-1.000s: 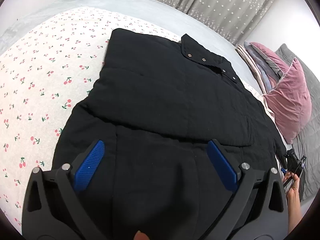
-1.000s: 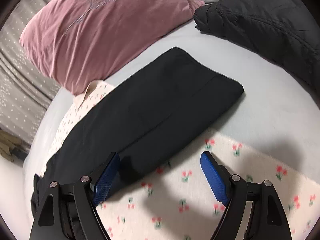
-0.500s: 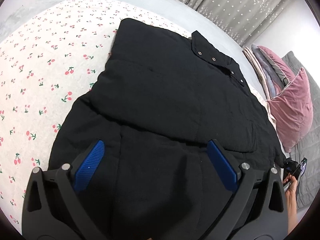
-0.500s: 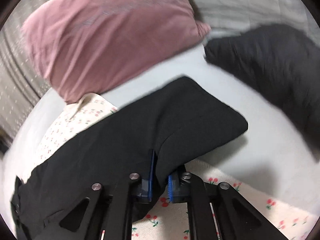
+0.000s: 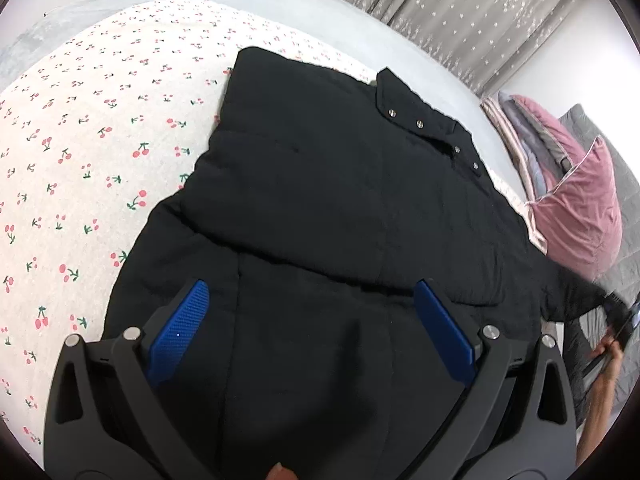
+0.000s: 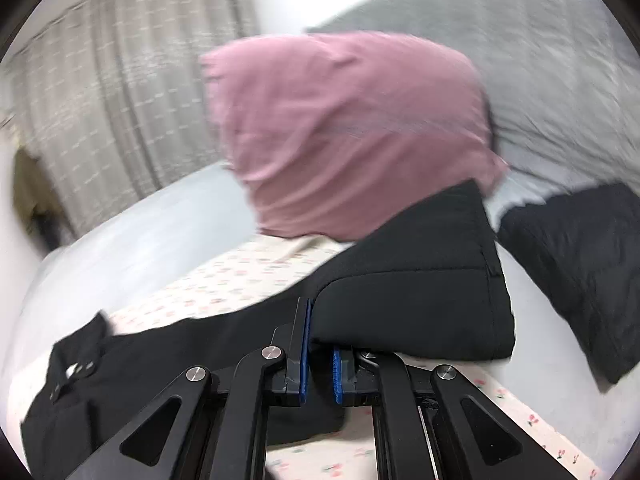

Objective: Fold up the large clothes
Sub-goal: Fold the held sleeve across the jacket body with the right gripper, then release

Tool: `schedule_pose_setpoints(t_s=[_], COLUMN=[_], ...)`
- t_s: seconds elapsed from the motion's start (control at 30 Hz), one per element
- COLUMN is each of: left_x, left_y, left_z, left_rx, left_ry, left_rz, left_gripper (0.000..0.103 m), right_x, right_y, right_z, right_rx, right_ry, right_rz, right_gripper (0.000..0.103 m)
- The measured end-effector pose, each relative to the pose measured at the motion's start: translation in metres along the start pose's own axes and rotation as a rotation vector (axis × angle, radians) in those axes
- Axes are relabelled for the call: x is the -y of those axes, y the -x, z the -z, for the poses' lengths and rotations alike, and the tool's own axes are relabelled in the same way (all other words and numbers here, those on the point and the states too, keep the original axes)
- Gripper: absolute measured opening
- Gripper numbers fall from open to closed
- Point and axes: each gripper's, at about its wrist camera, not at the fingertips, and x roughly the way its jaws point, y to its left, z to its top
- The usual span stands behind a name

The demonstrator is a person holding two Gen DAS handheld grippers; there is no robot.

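A black padded coat (image 5: 344, 200) with metal snaps lies spread on a cherry-print sheet (image 5: 80, 140). Over its lower part hangs my left gripper (image 5: 312, 320), open, with the coat's fabric below the blue pads and nothing pinched. In the right wrist view my right gripper (image 6: 320, 356) is shut on the coat's black sleeve (image 6: 412, 296), whose cuff end is lifted off the bed in front of a pink pillow (image 6: 348, 136). The same sleeve (image 5: 572, 296) stretches off to the right in the left wrist view, held up by a hand (image 5: 608, 356) with the other gripper.
A grey quilt (image 6: 560, 72) lies behind the pink pillow, and another dark garment (image 6: 580, 264) rests at the right. Folded bedding (image 5: 532, 140) sits by the pillow (image 5: 580, 208). Grey dotted curtains (image 5: 460, 12) hang behind the bed.
My right gripper shut on the sleeve near its cuff, then rose and rolled, lifting the sleeve off the bed. The left gripper stayed open in place over the coat.
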Motion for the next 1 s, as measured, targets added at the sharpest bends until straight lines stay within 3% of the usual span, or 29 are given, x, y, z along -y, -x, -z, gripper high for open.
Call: schedule_pose_setpoints(t_s=[0.37,0.67,0.83,1.0], left_x=[0.014,0.017,0.013,0.01], left_y=[0.002,0.003,0.002,0.003], left_z=[0.001,0.002,0.002,0.006], left_rx=[0.006,0.006,0.006,0.061], left_ry=[-0.087,-0.101,-0.088,-0.062], left_rz=[-0.026,-0.024,0.07,0.263], left_gripper=[0.102,0.102,0.102,0.102], right_x=[-0.146,-0.243,-0.292,-0.312], right_y=[0.048,0.061,0.058,0.021], right_z=[0.019,0.087,0.156,0.226], right_rx=[0.025,-0.044,-0.114,-0.325], right_ry=[0.261,0.493,0.782,0.982], right_rz=[-0.232,-0.366,-0.4,-0.381], right_gripper=[0.008,0.009,0.011,0.02])
